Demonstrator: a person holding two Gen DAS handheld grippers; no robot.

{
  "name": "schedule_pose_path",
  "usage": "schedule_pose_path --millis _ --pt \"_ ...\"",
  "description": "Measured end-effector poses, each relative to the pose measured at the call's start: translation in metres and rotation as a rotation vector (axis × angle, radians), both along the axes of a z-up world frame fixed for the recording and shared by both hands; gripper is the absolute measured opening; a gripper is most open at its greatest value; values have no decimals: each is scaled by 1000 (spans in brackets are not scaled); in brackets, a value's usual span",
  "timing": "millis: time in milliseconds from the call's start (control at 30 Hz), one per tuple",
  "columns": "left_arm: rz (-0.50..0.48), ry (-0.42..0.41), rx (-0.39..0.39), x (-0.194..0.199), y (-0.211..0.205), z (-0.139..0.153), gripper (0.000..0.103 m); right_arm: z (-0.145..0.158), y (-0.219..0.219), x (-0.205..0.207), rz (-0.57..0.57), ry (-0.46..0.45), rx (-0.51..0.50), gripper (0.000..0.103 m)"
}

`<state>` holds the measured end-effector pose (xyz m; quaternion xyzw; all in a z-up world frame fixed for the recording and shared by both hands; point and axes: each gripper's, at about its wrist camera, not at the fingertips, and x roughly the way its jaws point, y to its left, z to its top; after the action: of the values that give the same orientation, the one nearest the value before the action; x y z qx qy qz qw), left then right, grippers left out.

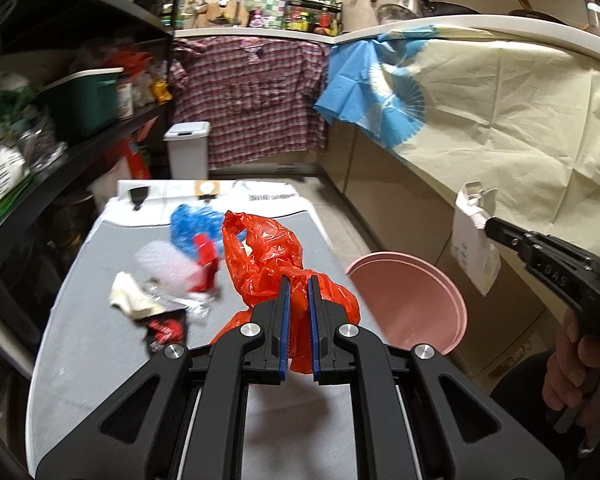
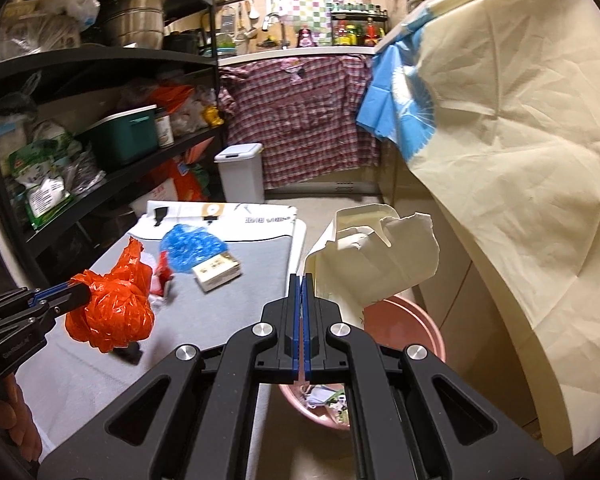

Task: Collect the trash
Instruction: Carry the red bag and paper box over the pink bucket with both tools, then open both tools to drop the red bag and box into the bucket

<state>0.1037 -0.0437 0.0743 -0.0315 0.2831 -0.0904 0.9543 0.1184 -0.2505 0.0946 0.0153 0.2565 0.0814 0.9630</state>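
My left gripper (image 1: 298,280) is shut on a crumpled red plastic bag (image 1: 266,248), held above the grey table (image 1: 80,360); it also shows in the right wrist view (image 2: 112,312). My right gripper (image 2: 302,280) is shut on a torn cream paper carton (image 2: 376,260), held above the pink bin (image 2: 424,328). From the left wrist view the carton (image 1: 474,248) hangs beyond the pink bin (image 1: 412,300). On the table lie a blue plastic bag (image 1: 192,226), a red wrapper (image 1: 204,264), a clear wrapper (image 1: 164,264), a cream scrap (image 1: 128,298) and a small box (image 2: 216,272).
A black shelf rack (image 2: 100,120) full of goods stands left. A white lidded bin (image 2: 240,172) stands at the back by a checked shirt (image 2: 300,120). A counter draped in cream cloth (image 2: 520,160) runs along the right. The pink bin holds some trash (image 2: 328,396).
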Motion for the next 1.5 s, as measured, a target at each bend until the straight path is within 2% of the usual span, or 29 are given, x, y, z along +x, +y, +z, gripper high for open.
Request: schedule_pose_path --millis 367,767,1500 --pt "-118 0 -16 38 -48 -2 8 -17 -31 24 -73 37 32 1" --pt "-231 26 -23 77 -91 -22 8 -39 -50 49 -115 86 50 1" --pt "-299 99 -25 120 -124 -64 8 -62 -50 76 -130 149 41 1"
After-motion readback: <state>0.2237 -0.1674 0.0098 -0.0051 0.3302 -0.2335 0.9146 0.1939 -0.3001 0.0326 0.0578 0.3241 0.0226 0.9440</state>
